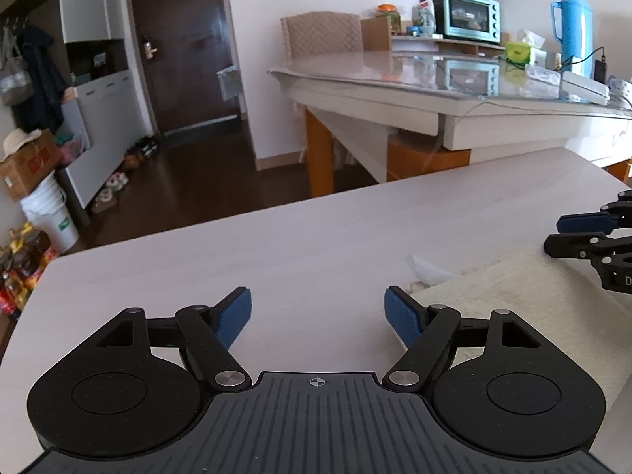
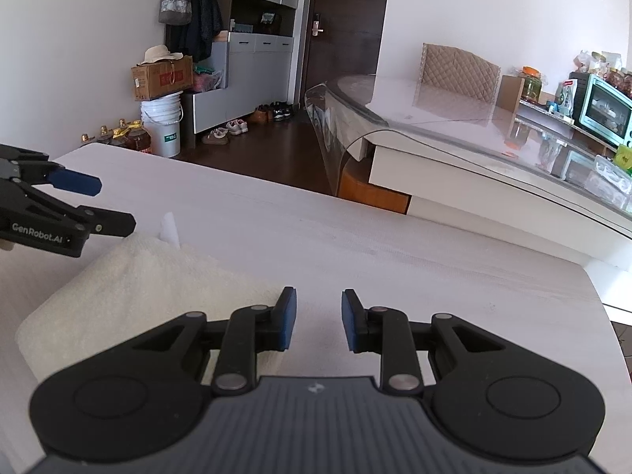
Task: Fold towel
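Towel (image 1: 513, 300), cream and fluffy, lies flat on the pale wood-grain worktop (image 1: 276, 245), already doubled into a thick pad by the look of its rounded edge in the right wrist view (image 2: 130, 296); a small white tag (image 1: 428, 270) sticks out at its far corner, same tag seen as a white sliver in the right view (image 2: 170, 229). Left tool (image 1: 318, 314) hovers low over bare worktop at the towel's left edge, blue pads spread wide, nothing between them; its right pad (image 1: 403, 316) sits just at or over the towel's corner, cannot tell if touching. In the right wrist view this same left tool (image 2: 98, 205) comes in from the left border above the towel's far left corner, fingers apart, empty. Right tool (image 2: 319, 318) is over the towel's right edge, pads parted by a moderate gap with bare worktop showing between, gripping nothing; its left pad (image 2: 287, 318) overlaps the towel edge, contact unclear. From the left wrist view the right tool (image 1: 561, 233) pokes in at the right border over the towel's far side, fingers apart. Background: a dining table (image 1: 395, 91) with glass top, a teal toaster oven (image 1: 472, 15), a blue thermos (image 1: 574, 27), a dark door (image 1: 181, 39), a white bucket (image 2: 162, 126) under a cardboard box (image 2: 162, 77)
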Demonstrator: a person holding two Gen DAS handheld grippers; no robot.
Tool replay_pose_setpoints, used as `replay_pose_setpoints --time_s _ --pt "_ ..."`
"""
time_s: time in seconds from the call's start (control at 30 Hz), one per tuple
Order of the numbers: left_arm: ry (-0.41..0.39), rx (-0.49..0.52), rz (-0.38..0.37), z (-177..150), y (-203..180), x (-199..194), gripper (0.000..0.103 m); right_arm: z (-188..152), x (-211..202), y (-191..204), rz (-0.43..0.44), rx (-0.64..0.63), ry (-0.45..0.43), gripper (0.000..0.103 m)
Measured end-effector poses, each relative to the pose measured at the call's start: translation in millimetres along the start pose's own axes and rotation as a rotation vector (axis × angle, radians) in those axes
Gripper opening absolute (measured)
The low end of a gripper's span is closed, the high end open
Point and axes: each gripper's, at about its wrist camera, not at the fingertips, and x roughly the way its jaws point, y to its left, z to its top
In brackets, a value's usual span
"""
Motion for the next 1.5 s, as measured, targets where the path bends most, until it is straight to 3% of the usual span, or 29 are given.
replay_pose_setpoints --time_s 0.23,0.4,0.6,0.7,1.0,1.2,1.5 --pt "-0.021 -0.001 0.01 5.3 1.8 -16.3 0.08 4.1 -13.3 -4.8 -0.005 0.02 -0.026 0.034" --pt "-0.047 -0.009 0.016 -2.9 -1.9 -48.8 0.092 -4.0 -46.1 -2.0 0.015 0.05 -0.031 0.037" --pt "-0.012 -0.066 -0.03 -37.9 -21.3 -83.1 0.095 -33.6 -86.1 14.4 0.044 0.094 -0.003 0.055" --pt "0.009 -0.063 -0.017 -50.6 -32.6 -94.7 0.103 -45.8 -104.6 20.0 0.044 0.117 -0.002 0.075" --pt "0.027 -0.121 0.011 -68.8 -40.2 -126.7 0.103 -55.3 -140.5 25.6 0.008 0.161 -0.043 0.093" --pt "0.032 -0.193 0.036 -74.5 -38.7 -143.8 0.103 -54.0 -143.8 27.5 0.006 0.162 -0.045 0.096" --pt "0.03 -0.164 0.05 -74.4 -47.7 -156.4 0.103 -52.0 -146.3 29.2 0.005 0.167 -0.045 0.097"
